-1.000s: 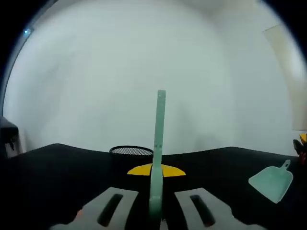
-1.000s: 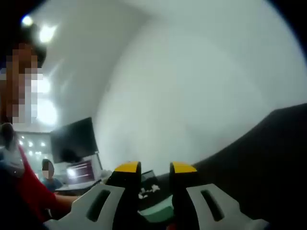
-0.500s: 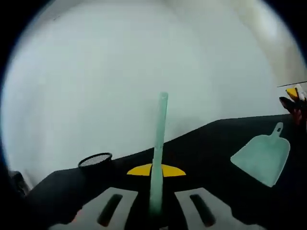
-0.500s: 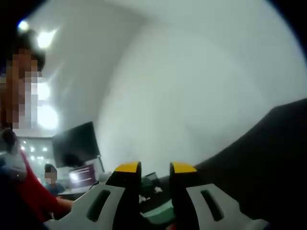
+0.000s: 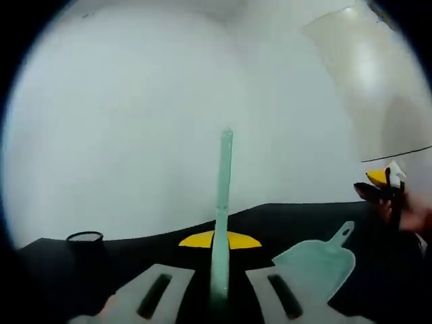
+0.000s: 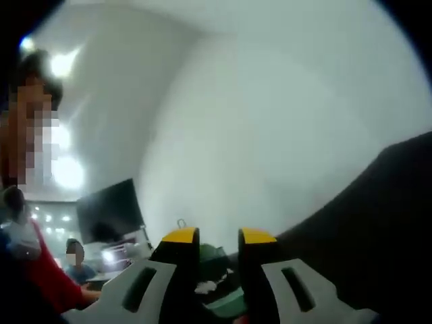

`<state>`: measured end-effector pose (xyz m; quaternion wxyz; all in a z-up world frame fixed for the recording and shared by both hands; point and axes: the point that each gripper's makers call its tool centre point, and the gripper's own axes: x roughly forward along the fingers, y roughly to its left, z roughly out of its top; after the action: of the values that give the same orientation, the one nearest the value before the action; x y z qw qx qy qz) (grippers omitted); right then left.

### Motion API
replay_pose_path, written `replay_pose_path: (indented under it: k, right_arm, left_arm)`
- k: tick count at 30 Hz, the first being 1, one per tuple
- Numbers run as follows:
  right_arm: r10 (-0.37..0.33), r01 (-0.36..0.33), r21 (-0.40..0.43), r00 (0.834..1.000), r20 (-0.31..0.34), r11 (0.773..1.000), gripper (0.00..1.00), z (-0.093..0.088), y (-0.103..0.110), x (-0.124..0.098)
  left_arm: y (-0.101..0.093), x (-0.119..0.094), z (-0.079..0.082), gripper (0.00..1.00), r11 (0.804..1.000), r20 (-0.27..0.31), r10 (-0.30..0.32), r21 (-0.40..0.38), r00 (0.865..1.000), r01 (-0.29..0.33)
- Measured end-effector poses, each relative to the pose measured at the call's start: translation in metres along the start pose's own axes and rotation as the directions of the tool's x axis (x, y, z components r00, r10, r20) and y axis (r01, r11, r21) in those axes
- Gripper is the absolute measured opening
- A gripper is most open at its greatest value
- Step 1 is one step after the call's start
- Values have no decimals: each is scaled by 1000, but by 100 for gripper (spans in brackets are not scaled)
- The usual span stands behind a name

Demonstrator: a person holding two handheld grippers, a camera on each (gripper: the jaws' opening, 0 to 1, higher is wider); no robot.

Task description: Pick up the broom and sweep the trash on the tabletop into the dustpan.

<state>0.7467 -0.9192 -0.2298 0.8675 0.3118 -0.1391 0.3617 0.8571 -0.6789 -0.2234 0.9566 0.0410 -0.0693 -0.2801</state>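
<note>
A pale green broom handle [image 5: 223, 196] rises straight up between the jaws of my left gripper [image 5: 219, 240], which is shut on it; the brush end is hidden below. The pale green dustpan [image 5: 314, 266] lies on the black tabletop [image 5: 283, 216] just right of that gripper, handle pointing up and right. My right gripper [image 5: 379, 181] shows small at the far right of the left gripper view. In the right gripper view, my right gripper [image 6: 217, 236] holds its jaws a narrow gap apart, with a blurred green thing [image 6: 214, 260] seen through the gap. I see no trash.
A black mesh basket [image 5: 84, 238] stands at the table's far left. A white wall lies behind the table. In the right gripper view the black table [image 6: 378, 223] slopes at the right, and a person in red [image 6: 27, 283] and a dark monitor [image 6: 108, 212] are on the left.
The left gripper view has swung right: the basket slid left and the dustpan came nearer to my jaws. The right gripper view barely shifted; a green thing now shows through its gap.
</note>
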Motion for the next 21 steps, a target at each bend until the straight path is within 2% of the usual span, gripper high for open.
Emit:
replay_pose_path:
  k: [4, 7, 11, 13, 14, 16, 18, 21]
  right_arm:
    - [1, -1, 12, 1000, 10, 1000, 25, 2, -1, 0]
    - [3, -3, 18, 1000, 14, 1000, 25, 2, 0, 0]
    - [7, -7, 23, 1000, 17, 1000, 25, 2, 0, 0]
    - [8, -9, 25, 1000, 18, 1000, 25, 2, 1, 1]
    - [8, -9, 26, 1000, 18, 1000, 25, 2, 1, 1]
    - [4, -4, 25, 1000, 15, 1000, 25, 2, 0, 1]
    - [0, 0, 25, 1000, 13, 1000, 24, 1, -1, 1]
    - [-2, 1, 24, 1000, 16, 1000, 24, 2, -1, 1]
  left_arm:
    - [16, -5, 25, 2, 1000, 37, 8, -23, 999, -7]
    - [54, -14, 49, 2, 997, 87, 77, -34, 993, -74]
    - [105, -21, 52, 2, 983, 77, 173, 49, 982, -177]
    - [122, -15, 41, 2, 981, 70, 175, 75, 982, -180]
    - [134, -10, 27, 2, 978, 45, 188, 82, 981, -191]
    - [144, -2, 3, 2, 975, -17, 210, 81, 978, -208]
    - [149, 9, -18, 2, 970, -47, 220, 120, 974, -213]
    - [147, 24, -42, 2, 976, -78, 209, 79, 975, -203]
